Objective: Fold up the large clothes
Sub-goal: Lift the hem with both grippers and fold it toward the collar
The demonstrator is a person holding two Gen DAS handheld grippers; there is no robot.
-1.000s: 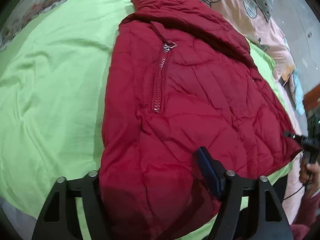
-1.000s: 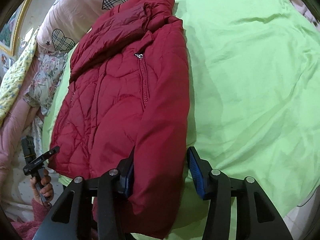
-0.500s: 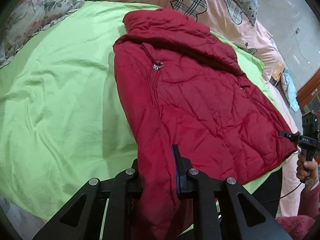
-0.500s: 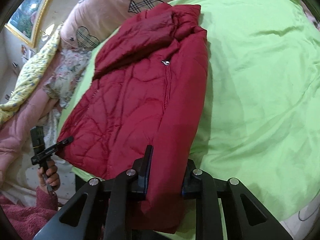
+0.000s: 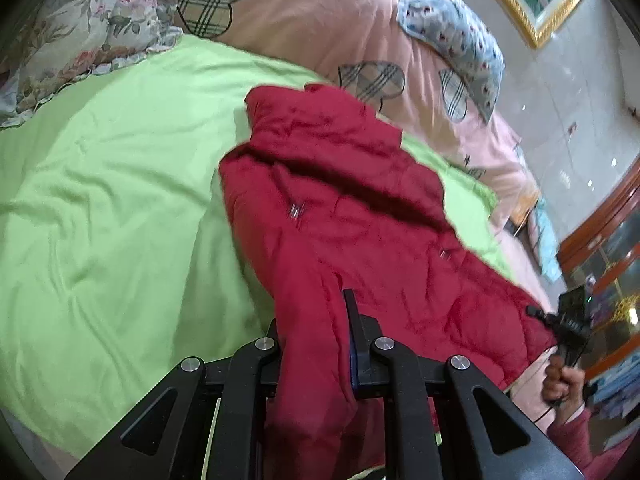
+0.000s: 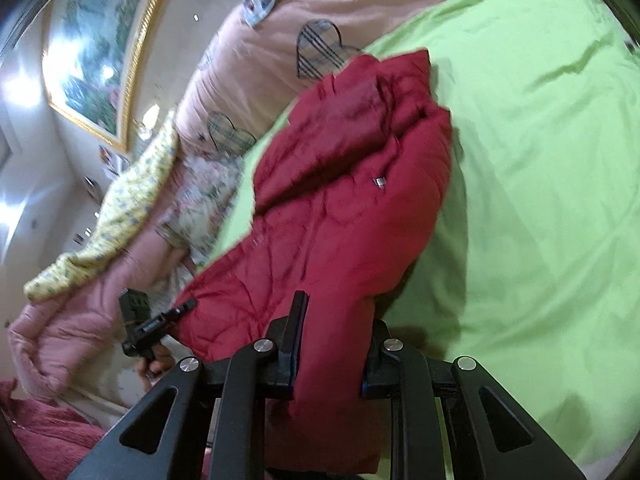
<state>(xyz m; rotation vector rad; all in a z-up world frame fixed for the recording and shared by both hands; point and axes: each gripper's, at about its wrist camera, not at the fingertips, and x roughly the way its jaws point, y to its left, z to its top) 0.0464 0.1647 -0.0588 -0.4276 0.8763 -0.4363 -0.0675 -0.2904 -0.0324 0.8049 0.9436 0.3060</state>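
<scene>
On the bed, over a light green sheet (image 5: pixel 104 208), lies a dark red quilted jacket (image 5: pixel 360 220). Its collar end points toward the pink quilt (image 5: pixel 320 20) with checked hearts at the head of the bed, and its lower hem is raised off the sheet toward both cameras. In the left wrist view, the left gripper (image 5: pixel 316 344) has its fingers closed tight on a fold of the hem, and the red cloth hangs down between them. The right gripper (image 5: pixel 560 320) shows small at the right edge of this view, at the other corner of the hem, with a hand (image 5: pixel 564 380) below it.

In the right wrist view, the right gripper (image 6: pixel 332 340) also has its fingers clamped on a thick fold of the jacket (image 6: pixel 344 200), which fills the gap between them. The left gripper (image 6: pixel 160 320) is seen far at the left, touching the opposite hem corner. A small metal zipper pull (image 6: pixel 379 181) lies on the front of the jacket. The green sheet (image 6: pixel 540 160) spreads at the right of the jacket. Behind the pink quilt (image 6: pixel 280 40) there is a framed painting (image 6: pixel 92 52) on the wall, and a yellow flowered cloth (image 6: pixel 120 216) lies at the left side. Both views are a little blurred.
</scene>
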